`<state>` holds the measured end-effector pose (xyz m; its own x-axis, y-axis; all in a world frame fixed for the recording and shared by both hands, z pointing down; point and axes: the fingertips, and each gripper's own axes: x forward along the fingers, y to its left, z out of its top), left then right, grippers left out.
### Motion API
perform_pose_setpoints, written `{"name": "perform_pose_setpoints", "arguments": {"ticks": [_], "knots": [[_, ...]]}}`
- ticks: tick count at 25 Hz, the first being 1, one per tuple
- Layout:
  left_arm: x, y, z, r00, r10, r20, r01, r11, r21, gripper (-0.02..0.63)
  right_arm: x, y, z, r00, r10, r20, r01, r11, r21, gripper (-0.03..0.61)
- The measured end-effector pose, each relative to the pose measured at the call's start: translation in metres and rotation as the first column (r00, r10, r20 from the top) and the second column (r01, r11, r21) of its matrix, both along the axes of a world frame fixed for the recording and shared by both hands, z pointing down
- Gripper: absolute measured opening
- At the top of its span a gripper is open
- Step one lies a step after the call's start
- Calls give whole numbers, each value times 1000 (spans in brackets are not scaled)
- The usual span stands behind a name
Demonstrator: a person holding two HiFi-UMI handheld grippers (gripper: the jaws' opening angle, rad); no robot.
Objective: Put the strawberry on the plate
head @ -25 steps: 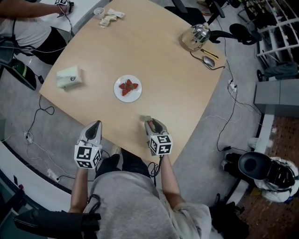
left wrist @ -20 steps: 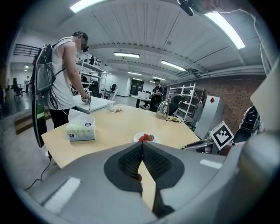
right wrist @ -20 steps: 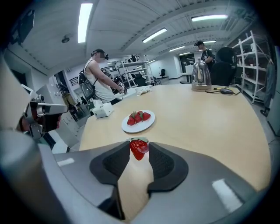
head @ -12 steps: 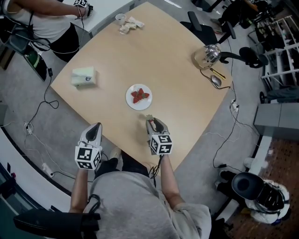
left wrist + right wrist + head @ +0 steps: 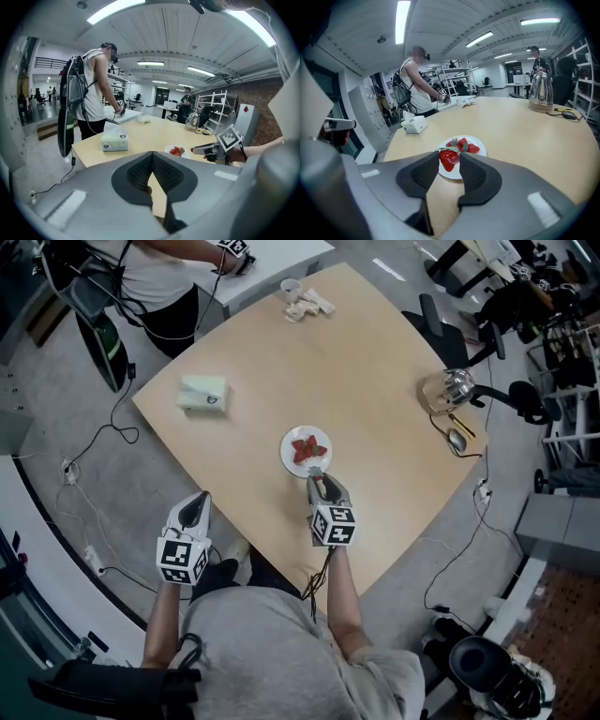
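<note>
The right gripper (image 5: 449, 156) clamps a strawberry (image 5: 447, 162) at the plate's (image 5: 289, 458) near edge; the left gripper's (image 5: 153, 154) jaws meet, empty.

far person (image 5: 159, 273): cut off by top edge | strawberry (image 5: 448, 160): sides hidden by jaws of right gripper (image 5: 449, 157) | plate (image 5: 480, 151): near part hidden too

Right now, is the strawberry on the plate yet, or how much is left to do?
Nearly there. Done: some strawberries lie on the white plate. In hand: the right tool grips one more strawberry, just at the plate's near edge. Left: set it on the plate and let go. The left tool is shut and empty, off to the side.
</note>
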<state>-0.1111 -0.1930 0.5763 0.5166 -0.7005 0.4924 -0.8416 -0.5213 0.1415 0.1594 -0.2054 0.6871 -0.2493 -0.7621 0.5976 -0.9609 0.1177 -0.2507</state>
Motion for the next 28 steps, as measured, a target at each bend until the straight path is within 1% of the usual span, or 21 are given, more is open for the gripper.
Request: {"name": "perform_pose_setpoints", "arguments": {"ticks": [6, 11, 28], "knots": [[-12, 3, 2, 998, -58, 17, 58, 998, -7, 20, 0, -18, 14, 1000, -27, -6, 27, 1000, -14, 141], [-19, 6, 3, 996, -89, 22, 89, 996, -14, 20, -3, -24, 25, 999, -46, -20, 45, 998, -32, 141], [-20, 5, 9, 990, -135, 42, 137, 990, -35, 20, 1, -30, 61, 997, -73, -26, 70, 992, -106, 141]]}}
